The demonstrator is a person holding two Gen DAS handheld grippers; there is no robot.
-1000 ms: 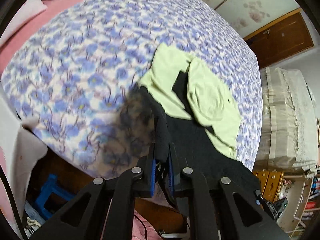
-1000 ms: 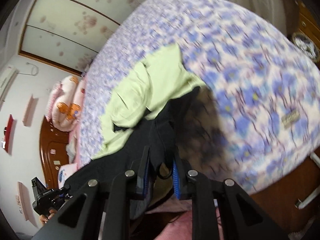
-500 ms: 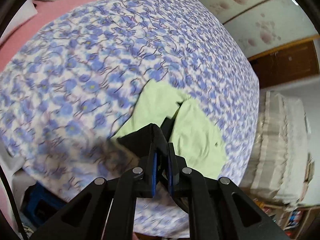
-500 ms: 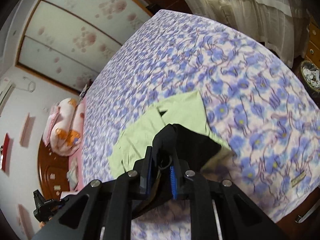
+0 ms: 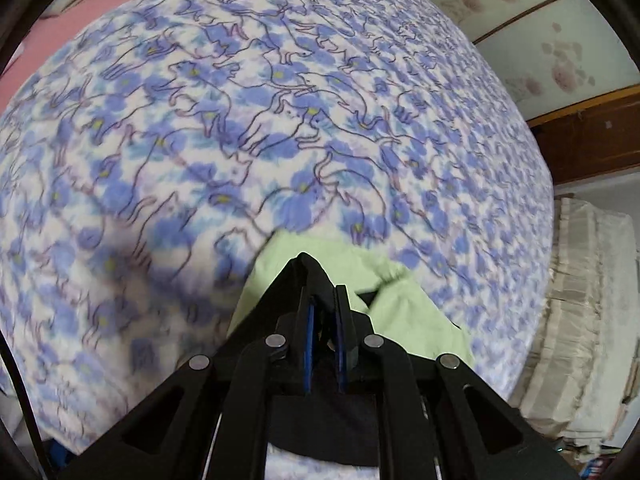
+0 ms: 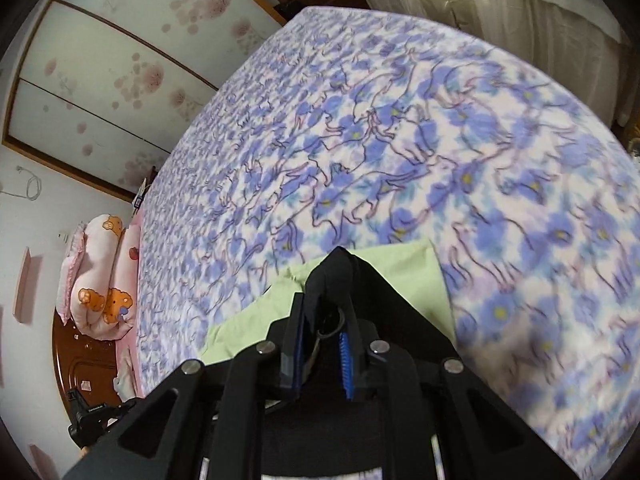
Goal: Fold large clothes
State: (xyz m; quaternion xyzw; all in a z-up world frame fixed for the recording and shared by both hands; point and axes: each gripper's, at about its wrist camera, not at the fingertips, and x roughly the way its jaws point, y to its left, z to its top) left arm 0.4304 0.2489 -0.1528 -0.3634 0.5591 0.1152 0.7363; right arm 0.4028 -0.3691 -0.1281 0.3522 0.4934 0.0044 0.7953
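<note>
A black-and-light-green garment lies on the bed with the blue flowered bedspread [image 5: 280, 120]. My left gripper [image 5: 323, 300] is shut on a black corner of the garment [image 5: 304, 276], held over its green part [image 5: 408, 320]. My right gripper [image 6: 325, 312] is shut on another black corner of the garment [image 6: 340, 268], which drapes over its green part [image 6: 404, 268]. Black cloth hangs back under both grippers and hides the rest of the garment.
The bedspread [image 6: 400, 140] fills most of both views. Pink pillows [image 6: 100, 276] lie at the head of the bed. A curtain [image 6: 500, 8] hangs past the far side. A cream covered piece of furniture [image 5: 580, 300] stands to the right of the bed.
Both grippers have carried the black corners forward over the bed, onto the green part. The black cloth now covers most of the green; more bedspread lies ahead.
</note>
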